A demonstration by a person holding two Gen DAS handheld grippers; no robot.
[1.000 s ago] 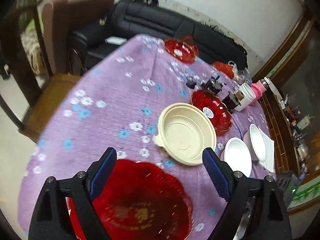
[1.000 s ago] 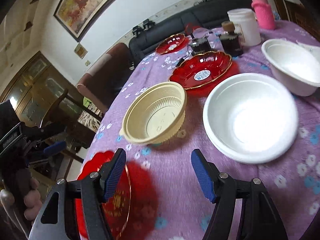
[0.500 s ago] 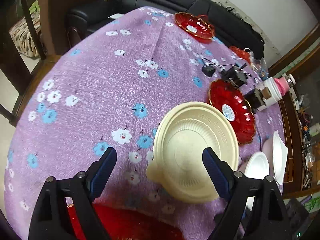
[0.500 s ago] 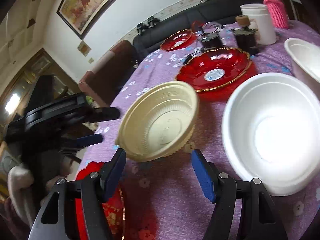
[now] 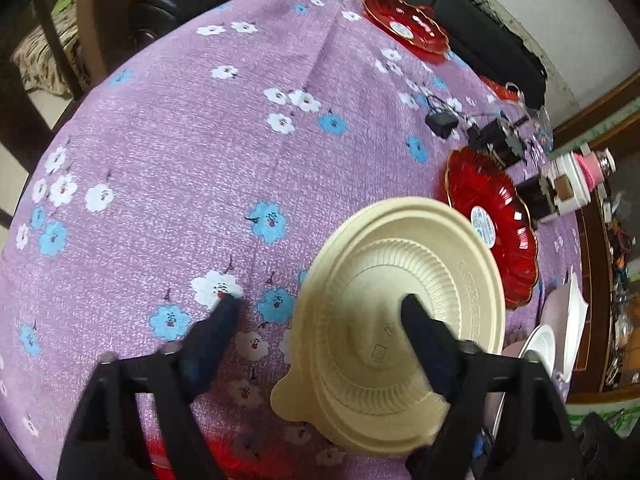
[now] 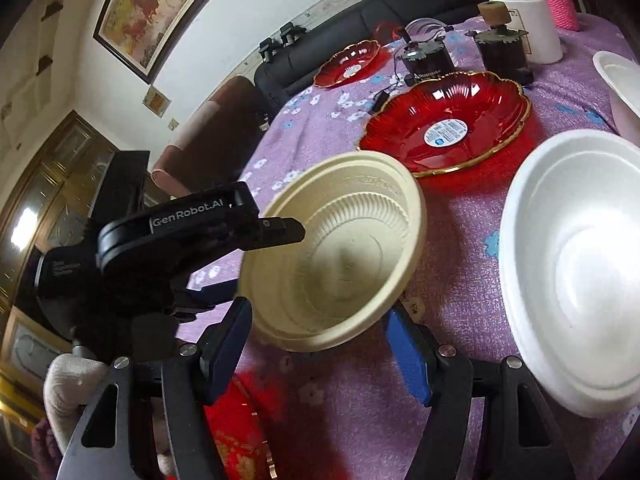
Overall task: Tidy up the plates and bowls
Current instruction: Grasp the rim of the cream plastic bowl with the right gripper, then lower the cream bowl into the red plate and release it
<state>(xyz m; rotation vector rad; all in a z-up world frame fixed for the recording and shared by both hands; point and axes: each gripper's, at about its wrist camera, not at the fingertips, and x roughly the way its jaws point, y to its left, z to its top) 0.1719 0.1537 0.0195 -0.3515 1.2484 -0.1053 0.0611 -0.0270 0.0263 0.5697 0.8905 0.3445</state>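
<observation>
Cream bowl (image 5: 400,312): on the desk (image 5: 200,152) near us, beside the red plate (image 5: 494,224); we read it as tipped.
Left tongs (image 5: 316,312): straddling the near wall, one finger inside; jaws just closing, not yet clamped, we judge.
Right tongs (image 6: 320,328): apart, empty, just short of the bowl.
Room: white bowl (image 6: 576,268) close right; bare cloth left.

The nearest red plate (image 6: 236,440) is cut off by the lower edge and partly hidden behind the right gripper's (image 6: 320,344) fingers; its printed pattern is blurred.
</observation>
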